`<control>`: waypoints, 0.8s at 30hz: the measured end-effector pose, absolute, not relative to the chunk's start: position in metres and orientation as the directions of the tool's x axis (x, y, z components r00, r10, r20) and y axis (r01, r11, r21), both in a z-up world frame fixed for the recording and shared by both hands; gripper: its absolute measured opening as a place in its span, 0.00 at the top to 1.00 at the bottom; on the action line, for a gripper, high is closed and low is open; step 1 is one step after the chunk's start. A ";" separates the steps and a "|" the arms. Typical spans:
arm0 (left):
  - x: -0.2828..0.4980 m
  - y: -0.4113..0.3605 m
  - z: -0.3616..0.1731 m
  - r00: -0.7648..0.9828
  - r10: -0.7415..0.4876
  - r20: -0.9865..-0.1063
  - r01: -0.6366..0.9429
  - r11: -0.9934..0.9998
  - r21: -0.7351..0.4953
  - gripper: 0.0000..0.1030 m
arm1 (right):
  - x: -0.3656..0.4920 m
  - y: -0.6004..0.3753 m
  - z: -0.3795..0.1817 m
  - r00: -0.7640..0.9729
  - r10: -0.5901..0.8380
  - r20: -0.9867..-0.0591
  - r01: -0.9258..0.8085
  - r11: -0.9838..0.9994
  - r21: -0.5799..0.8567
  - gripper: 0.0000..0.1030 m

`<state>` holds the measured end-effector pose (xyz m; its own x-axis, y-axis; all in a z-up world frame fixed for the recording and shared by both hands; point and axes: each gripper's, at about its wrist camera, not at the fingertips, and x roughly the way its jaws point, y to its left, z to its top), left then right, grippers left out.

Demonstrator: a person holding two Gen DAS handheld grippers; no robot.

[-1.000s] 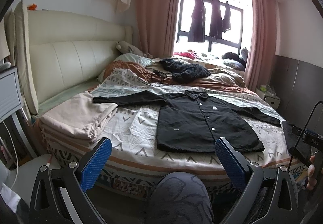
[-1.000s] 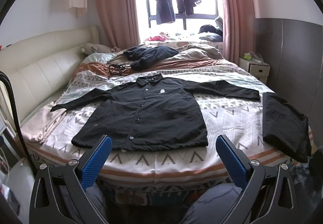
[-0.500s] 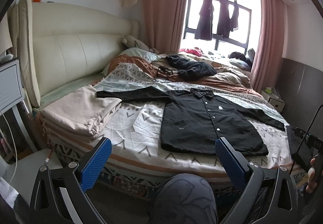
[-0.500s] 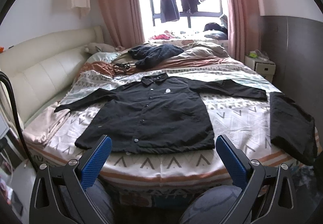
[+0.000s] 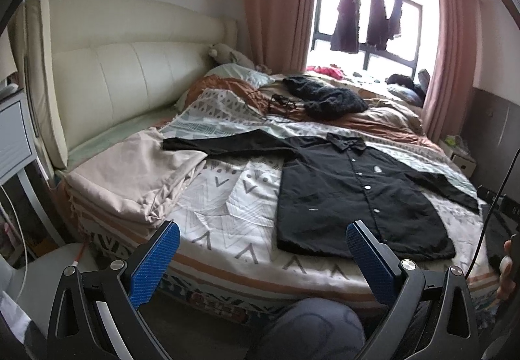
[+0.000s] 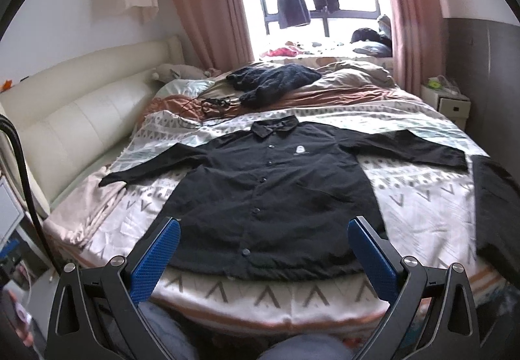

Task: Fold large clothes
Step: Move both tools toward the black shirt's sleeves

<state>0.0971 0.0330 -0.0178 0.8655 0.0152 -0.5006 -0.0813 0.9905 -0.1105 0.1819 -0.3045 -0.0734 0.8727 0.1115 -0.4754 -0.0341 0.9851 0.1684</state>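
A black button-up jacket [image 5: 351, 194] lies flat, front up, on the patterned bed cover [image 5: 234, 207], sleeves spread to both sides, collar toward the window. It also shows in the right wrist view [image 6: 269, 197]. My left gripper [image 5: 260, 257] is open and empty, short of the bed's near edge and left of the jacket's hem. My right gripper [image 6: 263, 257] is open and empty, just before the hem's middle, touching nothing.
A folded beige cloth [image 5: 139, 174] lies at the bed's left. A folded black garment [image 6: 497, 207] lies at the right edge. A dark knit garment [image 6: 273, 80] and black cables [image 6: 211, 105] lie behind the jacket. A nightstand [image 6: 450, 105] stands far right.
Both grippers have moved forward toward the bed, so the jacket looks larger and closer. Both stay open. The jacket has not moved.
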 end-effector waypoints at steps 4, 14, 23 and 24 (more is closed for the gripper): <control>0.121 0.037 -0.021 0.853 0.030 -0.520 -0.092 0.991 -0.094 0.01 | 0.212 -0.297 -0.076 0.870 0.136 -0.475 -0.044 0.979 0.199 0.00; 0.196 0.060 -0.031 0.820 0.058 -0.570 -0.128 0.988 -0.084 0.01 | 0.297 -0.273 -0.085 0.857 0.122 -0.501 -0.015 0.977 0.213 0.00; 0.261 0.087 -0.040 0.787 0.109 -0.607 -0.179 0.982 -0.056 0.01 | 0.374 -0.249 -0.107 0.832 0.159 -0.532 -0.018 0.966 0.260 0.00; 0.269 0.090 -0.043 0.781 0.116 -0.613 -0.187 0.981 -0.053 0.01 | 0.384 -0.244 -0.111 0.829 0.166 -0.535 -0.024 0.965 0.262 0.00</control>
<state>0.2685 0.0901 -0.0426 0.7813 0.1160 -0.6133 -0.1873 0.9809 -0.0530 0.3841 -0.2442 -0.1113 0.8286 0.1659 -0.5346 -0.0244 0.9649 0.2616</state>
